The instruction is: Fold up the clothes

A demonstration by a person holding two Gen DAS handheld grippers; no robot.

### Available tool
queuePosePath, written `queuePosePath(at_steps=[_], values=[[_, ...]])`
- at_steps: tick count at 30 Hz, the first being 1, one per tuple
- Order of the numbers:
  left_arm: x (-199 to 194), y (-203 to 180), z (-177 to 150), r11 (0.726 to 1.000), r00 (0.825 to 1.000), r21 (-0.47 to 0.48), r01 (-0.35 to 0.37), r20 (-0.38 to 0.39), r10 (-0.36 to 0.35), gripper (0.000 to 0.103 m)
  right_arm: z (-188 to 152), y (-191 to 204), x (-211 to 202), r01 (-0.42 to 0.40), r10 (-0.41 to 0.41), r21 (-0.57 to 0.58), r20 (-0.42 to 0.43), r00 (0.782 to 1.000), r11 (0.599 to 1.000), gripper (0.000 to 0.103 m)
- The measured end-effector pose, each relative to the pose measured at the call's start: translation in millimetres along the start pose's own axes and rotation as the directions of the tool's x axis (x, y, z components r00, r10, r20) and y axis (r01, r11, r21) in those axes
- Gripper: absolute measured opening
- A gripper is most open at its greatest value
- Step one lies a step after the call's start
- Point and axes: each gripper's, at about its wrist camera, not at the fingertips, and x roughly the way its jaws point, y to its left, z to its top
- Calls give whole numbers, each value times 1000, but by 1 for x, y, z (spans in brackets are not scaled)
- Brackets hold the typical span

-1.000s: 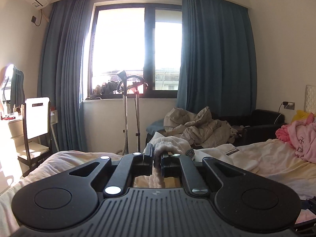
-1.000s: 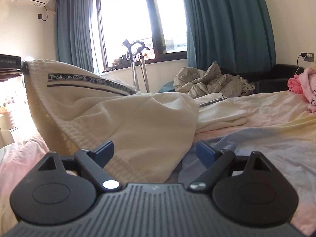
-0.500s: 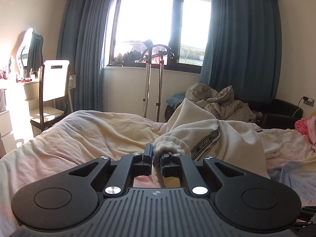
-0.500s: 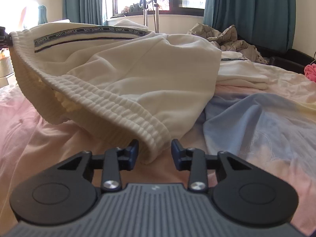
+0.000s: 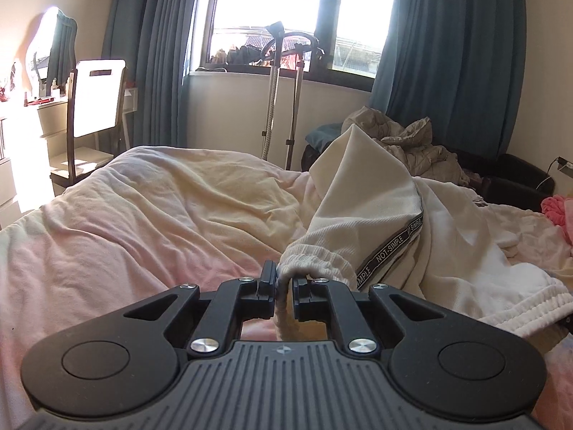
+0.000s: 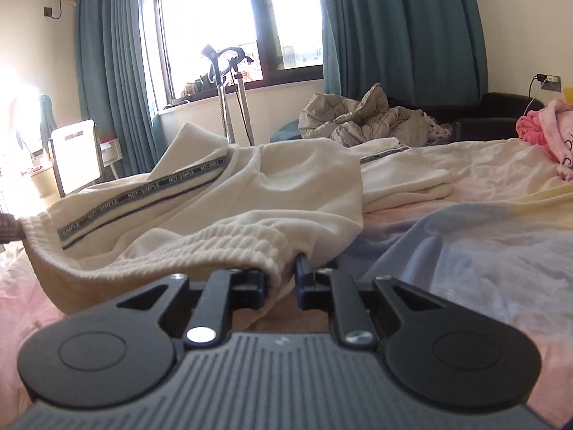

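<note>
- Trousers (image 5: 401, 222) of cream knit lie across the bed (image 5: 143, 222), soft and rumpled, with one part raised in a sharp tent-like peak toward the window (image 5: 304, 10).
- Along the side seam we see a dark woven tape (image 5: 390, 247) printed "NOT-SIMPLE" in pale letters; in the right wrist view the same tape (image 6: 143, 193) runs beside a thin dark line.
- Their waistband (image 6: 222, 247) is thick, ribbed and gathered, and it sags in a loose curve between our two grippers.
- Our left gripper (image 5: 284, 286) is pinched onto one end of that ribbed band; the jaws stand almost together, with only the bunched cloth filling the narrow gap.
- Our right gripper (image 6: 281, 283) has the other end of the band between its fingers; its jaws are closing, the gap is already narrow, and the cloth fills it and folds over the left finger.
- Both grippers are matte black plastic with ridged grey bases and small silver screws.
- Under the trousers the bed sheet is crumpled cotton, pale pink and cream, turning pale blue (image 6: 465, 251) at the right.
- Behind the bed we see a heap of grey-beige quilted fabric (image 6: 369, 118), heavy blue curtains (image 6: 401, 21) in deep folds, and a bright pink garment (image 6: 537, 125) at the far right.
</note>
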Motion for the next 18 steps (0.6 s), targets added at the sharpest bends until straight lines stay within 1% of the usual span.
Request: queuePosePath(at_steps=[2, 6, 9, 10, 11, 13, 16, 17, 18], values=[[5, -4, -5, 1000, 1000, 20, -7, -18, 8, 11, -1, -2, 1, 26, -26, -9, -14, 1000, 1000, 16], [12, -6, -12, 998, 999, 45, -37, -32, 38, 12, -12, -9, 15, 49, -49, -2, -94, 994, 999, 17], [17, -3, -15, 998, 997, 28, -52, -47, 54, 13, -18, -12, 20, 45, -46, -14, -110, 993, 999, 20], [19, -2, -15, 998, 997, 24, -60, -52, 61, 15, -20, -11, 21, 46, -48, -24, -111, 993, 999, 21], [20, -1, -16, 997, 996, 23, -67, -56, 69, 16, -22, -11, 23, 47, -51, -36, -115, 992, 998, 25], [21, 0, -17, 997, 996, 21, -75, -56, 76, 19, -27, -10, 26, 48, -55, -59, -122, 991, 997, 26], [23, 0, -19, 997, 994, 15, -81, -71, 82, 21, -28, -12, 28, 42, -47, -40, -129, 991, 998, 31], [24, 1, -19, 996, 993, 14, -87, -83, 88, 29, -27, -13, 27, 38, -42, -31, -123, 992, 999, 31], [25, 1, -20, 995, 992, 12, -94, -87, 95, 34, -27, -13, 26, 36, -39, -27, -117, 992, 999, 31]])
